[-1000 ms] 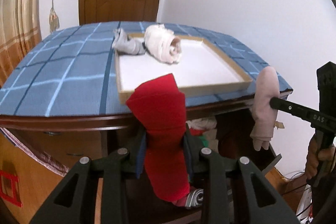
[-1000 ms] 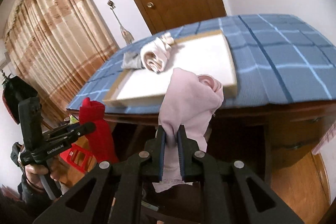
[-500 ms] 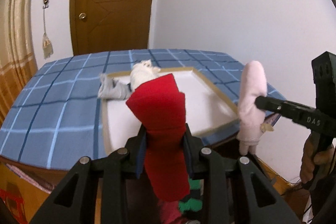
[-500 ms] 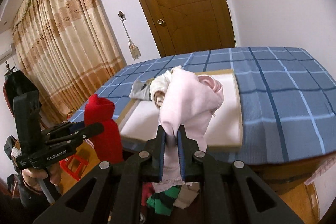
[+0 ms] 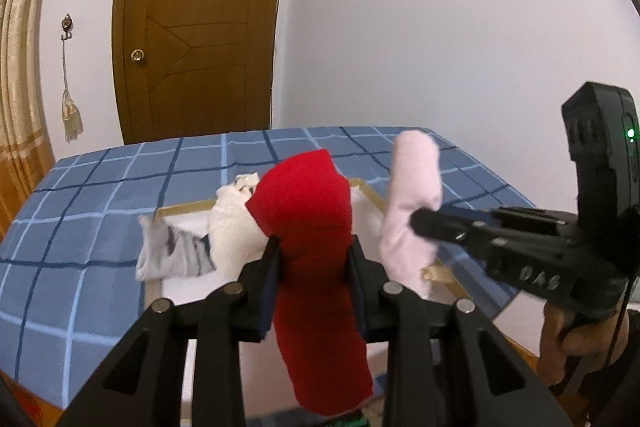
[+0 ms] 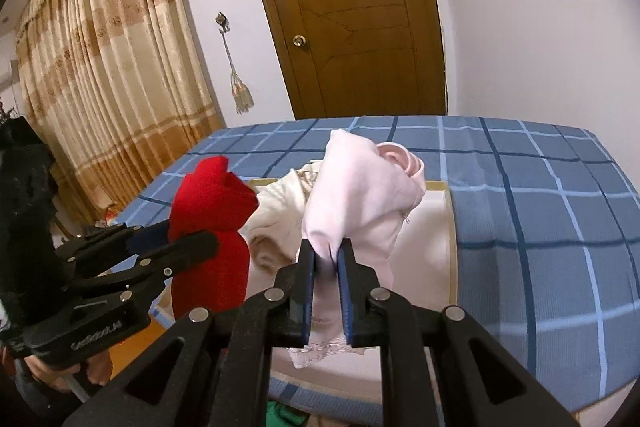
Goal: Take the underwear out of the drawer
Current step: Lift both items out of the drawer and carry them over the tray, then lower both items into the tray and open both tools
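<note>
My left gripper (image 5: 314, 247) is shut on a rolled red underwear (image 5: 308, 227), held upright over the white tray (image 5: 182, 211). The same red roll (image 6: 212, 211) and left gripper (image 6: 176, 239) show at the left of the right wrist view. My right gripper (image 6: 326, 253) is shut on a pale pink underwear (image 6: 360, 195), which hangs over the tray (image 6: 448, 227); from the left wrist view the pink piece (image 5: 412, 195) hangs off the right gripper (image 5: 420, 223). A cream rolled garment (image 5: 232, 223) and a grey striped one (image 5: 172, 255) lie in the tray. The drawer is out of view.
The tray sits on a table under a blue checked cloth (image 5: 80, 227). A wooden door (image 5: 200, 27) and white wall stand behind it, beige curtains (image 6: 100, 67) to the left. A person's hand (image 5: 568, 339) holds the right gripper's handle.
Both grippers rose from below the table edge and moved forward over the tray, each carrying its garment. The drawer space under the table has dropped out of sight.
</note>
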Demonstrator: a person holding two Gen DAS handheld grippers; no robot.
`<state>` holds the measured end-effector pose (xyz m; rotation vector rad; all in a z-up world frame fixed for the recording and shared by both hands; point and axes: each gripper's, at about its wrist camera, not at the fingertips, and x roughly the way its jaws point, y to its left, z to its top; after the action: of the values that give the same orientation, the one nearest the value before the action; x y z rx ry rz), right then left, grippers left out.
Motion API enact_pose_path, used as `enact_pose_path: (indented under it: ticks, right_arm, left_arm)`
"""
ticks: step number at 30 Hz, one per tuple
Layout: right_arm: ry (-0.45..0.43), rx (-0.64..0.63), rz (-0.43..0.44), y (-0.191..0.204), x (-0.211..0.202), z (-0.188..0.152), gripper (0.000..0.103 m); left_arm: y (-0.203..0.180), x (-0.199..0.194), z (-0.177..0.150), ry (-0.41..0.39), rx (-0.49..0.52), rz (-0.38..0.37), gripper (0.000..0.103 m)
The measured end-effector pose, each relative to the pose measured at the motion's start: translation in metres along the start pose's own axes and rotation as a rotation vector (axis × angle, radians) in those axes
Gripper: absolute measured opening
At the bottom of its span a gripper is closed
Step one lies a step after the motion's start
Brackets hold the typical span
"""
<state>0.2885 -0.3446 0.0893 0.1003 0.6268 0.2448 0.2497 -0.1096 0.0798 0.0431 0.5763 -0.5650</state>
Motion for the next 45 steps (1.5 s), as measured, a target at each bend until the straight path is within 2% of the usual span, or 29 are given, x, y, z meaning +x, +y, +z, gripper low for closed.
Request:
enact_pose_path:
  ticks: [4,10,16,20,27,32,34,36,37,39,40,42,44,45]
  right_arm:
    - [0.020,-0.002,-0.024,-0.008,0.027,0.012,0.013]
    - [0.059,-0.001,-0.054,-0.018,0.062,0.029,0.013]
    - [0.111,0.000,-0.073,-0.029,0.095,0.035,0.013]
    - [0.160,0.028,-0.042,-0.037,0.114,0.038,0.013]
    - [0.213,0.071,-0.018,-0.048,0.139,0.037,0.013]
    - [0.272,0.190,0.049,-0.066,0.160,0.030,0.013]
    - [0.295,0.239,0.085,-0.072,0.166,0.026,0.013]
    - [0.311,0.312,0.126,-0.081,0.171,0.022,0.014]
    - [0.317,0.348,0.145,-0.086,0.173,0.021,0.015]
    - [0.331,0.424,0.181,-0.094,0.171,0.020,0.017]
    - [0.327,0.441,0.190,-0.095,0.168,0.020,0.019]
    - [0.300,0.429,0.188,-0.091,0.155,0.022,0.020]
    - [0.255,0.421,0.190,-0.087,0.138,0.025,0.031]
    - [0.227,0.426,0.175,-0.087,0.128,0.026,0.044]
  left_arm:
    - [0.001,0.029,0.009,0.011,-0.012,0.016,0.030]
    - [0.002,0.072,0.019,0.069,-0.027,0.019,0.030]
    - [0.006,0.099,0.027,0.102,-0.030,0.046,0.027]
    - [0.016,0.117,0.022,0.162,-0.097,0.037,0.027]
    - [0.025,0.133,0.018,0.186,-0.140,0.059,0.029]
    - [0.029,0.135,0.017,0.199,-0.164,0.072,0.034]
    - [0.029,0.135,0.016,0.203,-0.164,0.083,0.040]
    - [0.028,0.135,0.017,0.206,-0.164,0.101,0.056]
    - [0.027,0.134,0.017,0.202,-0.159,0.105,0.061]
    - [0.023,0.128,0.017,0.200,-0.148,0.106,0.080]
    - [0.020,0.123,0.018,0.190,-0.146,0.115,0.084]
    - [0.016,0.109,0.023,0.154,-0.146,0.149,0.103]
    - [0.013,0.091,0.029,0.102,-0.153,0.157,0.103]
    - [0.013,0.086,0.031,0.094,-0.158,0.154,0.103]
